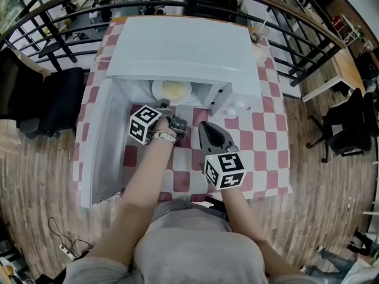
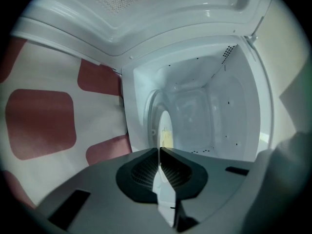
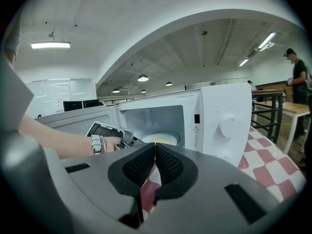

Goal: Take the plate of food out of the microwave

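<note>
Inside the open microwave [image 1: 183,46], centre floor: plate [image 1: 155,92] w/ pale food [image 1: 176,90]. Left gripper [image 2: 160,151] is reaching in, jaws together, apparently pinching the plate's near rim. Right gripper [image 3: 155,147] is waiting outside, jaws together, empty. The plate is probably behaving as stiff, glazed, slippery, breakable; it is needing level carriage.

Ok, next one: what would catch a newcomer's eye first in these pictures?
The white microwave stands on a red-and-white checked tablecloth, its door swung wide open at the left. Inside sits the plate of food, and the left tool reaches into the cavity, its jaws apparently closed on the plate's near rim. The right tool hangs shut and empty in front of the microwave.
</note>
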### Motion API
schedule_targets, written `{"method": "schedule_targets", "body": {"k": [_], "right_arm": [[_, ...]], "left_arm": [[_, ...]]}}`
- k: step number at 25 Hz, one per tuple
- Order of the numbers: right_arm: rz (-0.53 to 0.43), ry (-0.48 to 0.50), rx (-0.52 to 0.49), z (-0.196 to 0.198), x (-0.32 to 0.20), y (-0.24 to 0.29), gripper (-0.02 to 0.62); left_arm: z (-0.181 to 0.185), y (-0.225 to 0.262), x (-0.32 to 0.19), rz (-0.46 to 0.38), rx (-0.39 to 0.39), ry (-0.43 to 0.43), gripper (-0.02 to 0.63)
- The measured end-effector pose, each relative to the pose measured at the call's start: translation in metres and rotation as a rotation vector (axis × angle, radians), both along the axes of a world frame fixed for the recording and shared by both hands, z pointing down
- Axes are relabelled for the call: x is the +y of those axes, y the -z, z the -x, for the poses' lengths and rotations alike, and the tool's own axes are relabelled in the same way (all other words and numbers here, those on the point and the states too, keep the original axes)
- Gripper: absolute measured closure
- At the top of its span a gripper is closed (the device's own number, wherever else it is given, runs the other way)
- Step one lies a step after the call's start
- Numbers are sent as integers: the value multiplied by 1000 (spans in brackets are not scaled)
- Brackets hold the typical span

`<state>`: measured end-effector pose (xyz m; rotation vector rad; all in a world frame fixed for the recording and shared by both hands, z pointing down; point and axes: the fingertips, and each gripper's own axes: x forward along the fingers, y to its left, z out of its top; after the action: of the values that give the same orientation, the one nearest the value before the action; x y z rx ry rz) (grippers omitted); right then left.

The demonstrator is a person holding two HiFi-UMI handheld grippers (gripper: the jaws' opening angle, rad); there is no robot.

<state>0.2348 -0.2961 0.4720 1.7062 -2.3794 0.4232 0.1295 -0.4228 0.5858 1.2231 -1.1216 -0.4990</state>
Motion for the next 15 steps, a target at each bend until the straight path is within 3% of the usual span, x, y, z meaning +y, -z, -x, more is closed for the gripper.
{"method": "schedule_targets", "body": {"k": [4,15], "right_arm": [[-3,7,5,2,3,1,570],[-11,7,18,2,10,4,569]], "left_arm": [[-1,8,-1,-67,40,9,594],[2,7,9,-119,90,16,594]]}}
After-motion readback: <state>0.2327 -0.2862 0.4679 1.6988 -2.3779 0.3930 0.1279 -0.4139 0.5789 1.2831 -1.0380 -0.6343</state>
